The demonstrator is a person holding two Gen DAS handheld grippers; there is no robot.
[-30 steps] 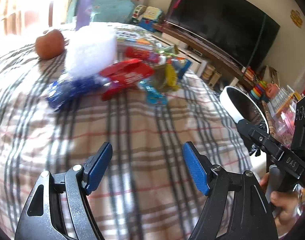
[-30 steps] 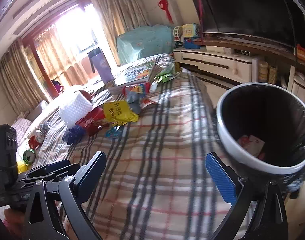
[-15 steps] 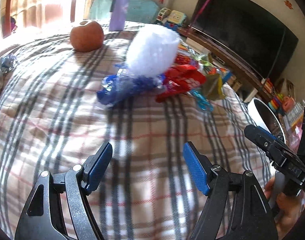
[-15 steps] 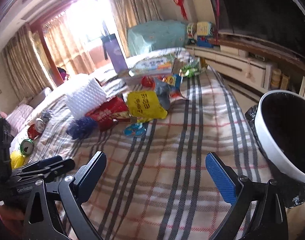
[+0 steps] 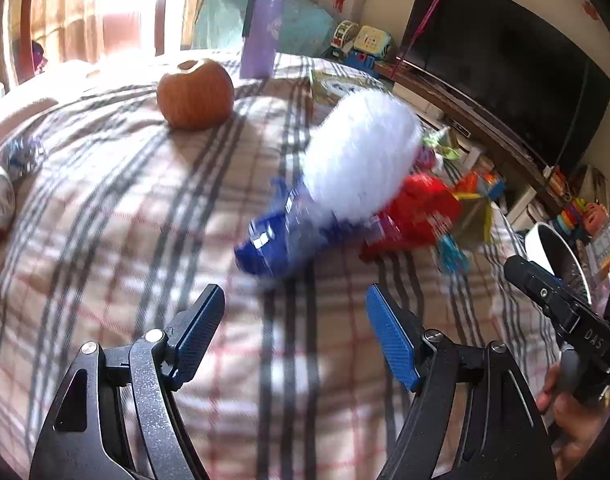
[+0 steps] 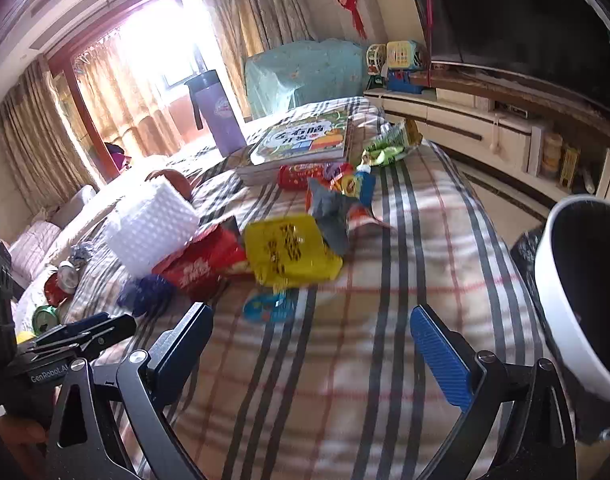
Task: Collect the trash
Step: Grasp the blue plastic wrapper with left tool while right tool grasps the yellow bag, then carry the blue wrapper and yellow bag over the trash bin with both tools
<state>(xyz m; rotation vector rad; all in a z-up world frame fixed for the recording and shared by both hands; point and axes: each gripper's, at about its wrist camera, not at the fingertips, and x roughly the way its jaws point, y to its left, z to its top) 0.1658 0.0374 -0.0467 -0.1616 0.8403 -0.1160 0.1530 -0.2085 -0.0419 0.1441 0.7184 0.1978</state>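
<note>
A bed (image 6: 385,380) under a plaid blanket, cream with grey and red stripes, fills most of the room in front of me. Off its right edge stands a white-rimmed trash bin (image 6: 561,300) with a dark inside, beside a long low TV cabinet (image 6: 465,120) carrying a big black television (image 5: 505,64). On the blanket's far end a children's picture book (image 6: 305,140) lies flat on a stack, with a tall purple tumbler (image 6: 219,116) standing just behind it.

The trash sits in a loose heap in the middle of the bed. A white block of bubble wrap (image 6: 153,226) leans over a red snack bag (image 6: 201,264), and a crumpled blue wrapper (image 6: 145,292) lies just below them. Beside the red bag is a yellow packet (image 6: 289,252), touching a grey-and-orange wrapper (image 6: 333,216), with a small cyan wrapper (image 6: 265,308) lying nearest the tools. Farther back are a red tube-like packet (image 6: 301,176) and a green wrapper (image 6: 389,146) near the book. A brownish apple with a bite out of the top (image 5: 195,94) rests apart from the heap, and a few crushed cans (image 6: 61,280) lie at the bed's left side.

The left claw (image 5: 293,332) hangs open over bare blanket, short of the blue wrapper, nothing between its blue pads. The right claw (image 6: 309,344) is spread wide too, empty, with the cyan wrapper just ahead of it
</note>
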